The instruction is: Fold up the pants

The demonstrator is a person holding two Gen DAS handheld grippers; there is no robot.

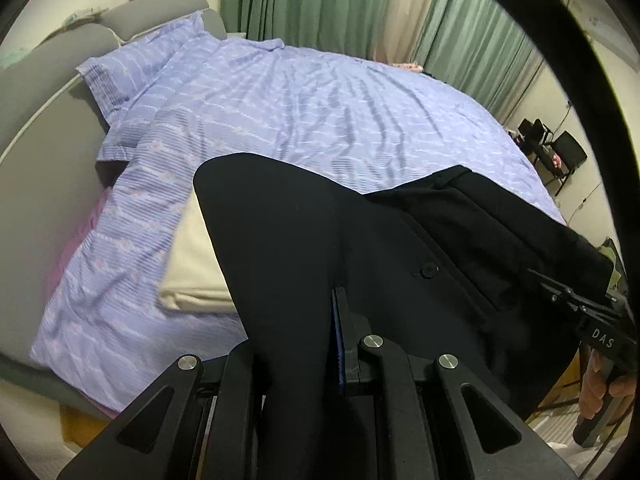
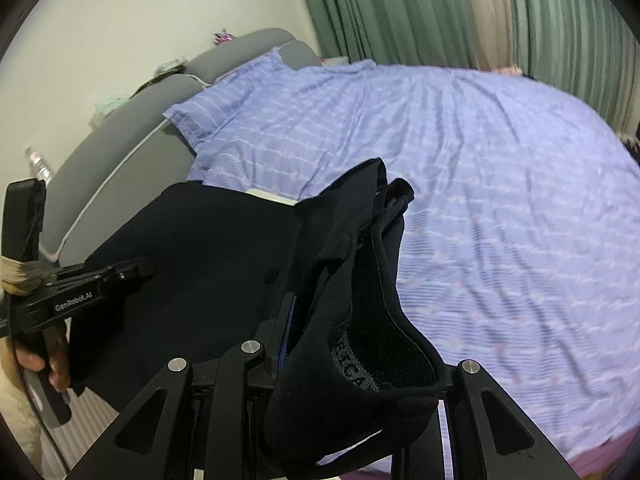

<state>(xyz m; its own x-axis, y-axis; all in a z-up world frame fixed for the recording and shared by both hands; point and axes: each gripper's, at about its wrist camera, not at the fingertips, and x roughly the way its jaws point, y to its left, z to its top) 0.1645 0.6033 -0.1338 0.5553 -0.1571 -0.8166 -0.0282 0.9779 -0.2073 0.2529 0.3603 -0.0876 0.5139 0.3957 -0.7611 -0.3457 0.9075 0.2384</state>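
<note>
Black pants (image 1: 360, 240) hang between my two grippers above the near edge of the bed. My left gripper (image 1: 320, 312) is shut on the pants' cloth, which drapes over its fingers; a black button (image 1: 427, 269) shows on the fabric. My right gripper (image 2: 308, 312) is shut on the waistband end of the pants (image 2: 360, 280), whose inner band with lettering folds over it. Each gripper shows in the other's view: the right one (image 1: 576, 300) at the right edge, the left one (image 2: 120, 272) at the left.
The bed has a lilac striped cover (image 1: 320, 96) and a matching pillow (image 1: 120, 80) by a grey headboard (image 1: 40, 128). A cream folded cloth (image 1: 192, 264) lies near the edge. Green curtains (image 2: 440, 8) hang behind. A black stand (image 1: 560, 152) is at the far right.
</note>
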